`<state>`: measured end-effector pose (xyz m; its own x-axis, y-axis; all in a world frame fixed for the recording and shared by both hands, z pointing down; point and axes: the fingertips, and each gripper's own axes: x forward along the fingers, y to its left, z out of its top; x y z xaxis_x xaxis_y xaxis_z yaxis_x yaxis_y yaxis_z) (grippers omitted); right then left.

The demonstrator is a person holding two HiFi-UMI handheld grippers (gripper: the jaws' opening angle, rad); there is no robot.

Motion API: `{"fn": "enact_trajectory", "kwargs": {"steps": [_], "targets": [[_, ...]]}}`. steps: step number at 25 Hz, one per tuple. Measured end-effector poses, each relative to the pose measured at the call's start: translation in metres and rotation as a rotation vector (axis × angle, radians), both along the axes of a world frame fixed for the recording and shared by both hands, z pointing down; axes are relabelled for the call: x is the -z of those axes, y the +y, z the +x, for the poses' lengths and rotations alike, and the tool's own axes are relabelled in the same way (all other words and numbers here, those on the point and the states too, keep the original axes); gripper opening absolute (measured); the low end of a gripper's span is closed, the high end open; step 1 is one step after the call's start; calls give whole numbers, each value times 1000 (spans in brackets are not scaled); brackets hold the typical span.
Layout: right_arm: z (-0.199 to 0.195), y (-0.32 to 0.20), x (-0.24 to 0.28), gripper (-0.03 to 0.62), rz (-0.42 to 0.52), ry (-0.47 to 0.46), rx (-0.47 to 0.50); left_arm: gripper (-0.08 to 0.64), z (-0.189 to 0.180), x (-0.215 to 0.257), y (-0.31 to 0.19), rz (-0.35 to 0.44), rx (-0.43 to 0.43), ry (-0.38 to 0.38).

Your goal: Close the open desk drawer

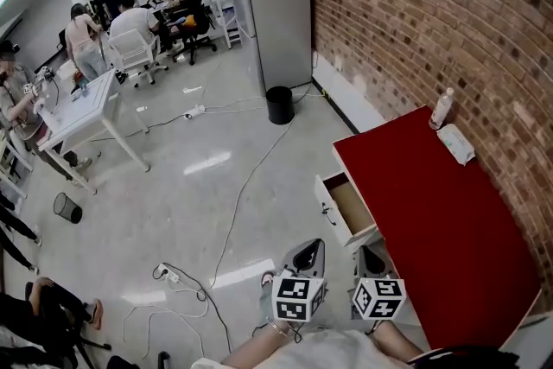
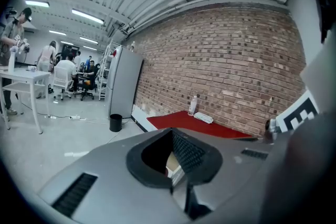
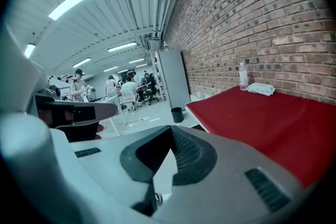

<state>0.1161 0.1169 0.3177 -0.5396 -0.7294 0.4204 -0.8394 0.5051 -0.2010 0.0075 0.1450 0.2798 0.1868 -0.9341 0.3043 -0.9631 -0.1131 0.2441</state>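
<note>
Drawer [image 1: 331, 212] stands open at frame centre, projecting left from the red surface [image 1: 441, 220]. Left claw [image 1: 309, 253] and right claw [image 1: 371, 259], both pressed together and empty, sit below it, apart. Advise square contact on the front and a straight push, avoiding skew.

You have a clear bottle [image 1: 441, 108] standing upright at the far corner of the red bench [image 1: 449, 238], against the brick wall [image 1: 415, 13]. Just beside it, along the wall edge and nearer you, a white packet [image 1: 455, 143] lies flat. Beyond the bench's far edge, a black bin [image 1: 279, 105] stands on the floor [image 1: 199, 186] near a tall grey cabinet [image 1: 276, 9]. To your left are a white table [image 1: 82, 112], a mesh basket [image 1: 67, 207] and a power strip [image 1: 169, 274] with loose cable. People [image 1: 130, 13] sit at the room's far end.
</note>
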Motion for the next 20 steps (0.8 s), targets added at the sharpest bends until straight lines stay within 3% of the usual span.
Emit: {"fn": "enact_trajectory", "kwargs": {"steps": [8, 20], "targets": [[-33, -40, -2, -2, -20, 16, -41, -2, -40, -1, -45, -15, -32, 26], [-116, -103, 7, -3, -24, 6, -103, -2, -115, 11, -111, -10, -128, -11]]}}
